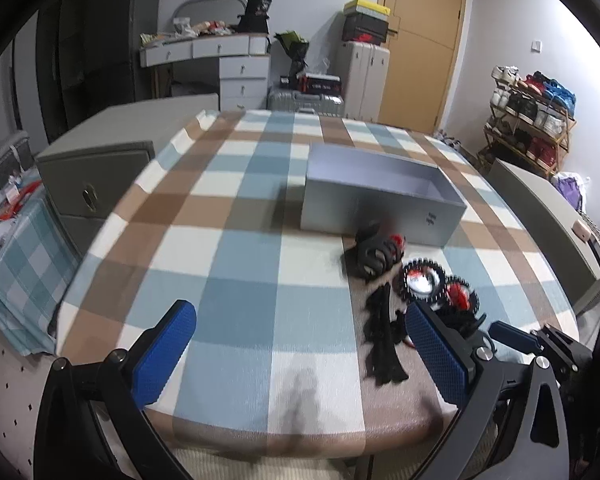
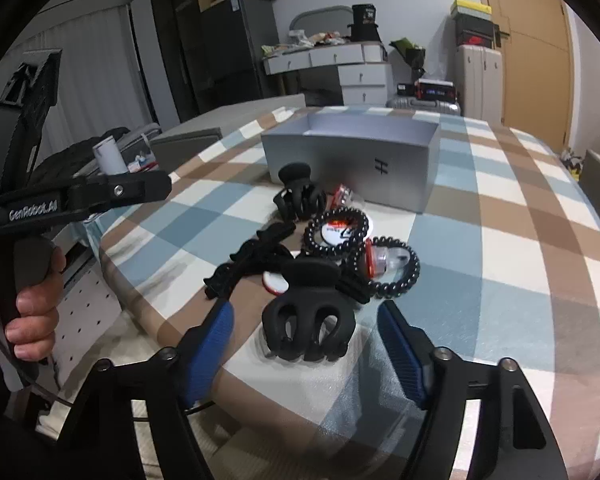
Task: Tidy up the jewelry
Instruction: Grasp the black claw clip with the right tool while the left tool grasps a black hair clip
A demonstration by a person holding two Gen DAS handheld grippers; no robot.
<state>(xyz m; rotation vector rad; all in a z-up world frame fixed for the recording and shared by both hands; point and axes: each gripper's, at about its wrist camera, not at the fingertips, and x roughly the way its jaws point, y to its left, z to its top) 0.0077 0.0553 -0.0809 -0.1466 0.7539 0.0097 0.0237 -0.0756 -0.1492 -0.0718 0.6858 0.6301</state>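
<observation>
Claw clip (image 2: 306,322) lies between right gripper's (image 2: 306,344) parted jaws.

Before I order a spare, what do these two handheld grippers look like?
Both the left gripper and right gripper have matte black frames with silver screws and blue, textured pads. Seen from the right wrist, the left one has a black pistol handle, white "GenRobot.AI" lettering and a thin cable.

large black claw clip (image 2: 306,326): upright, nearest | smaller claw clip (image 2: 300,196): beside grey open box (image 2: 350,160) | two black coil ties (image 2: 336,232): touching, possibly overlapping
</observation>
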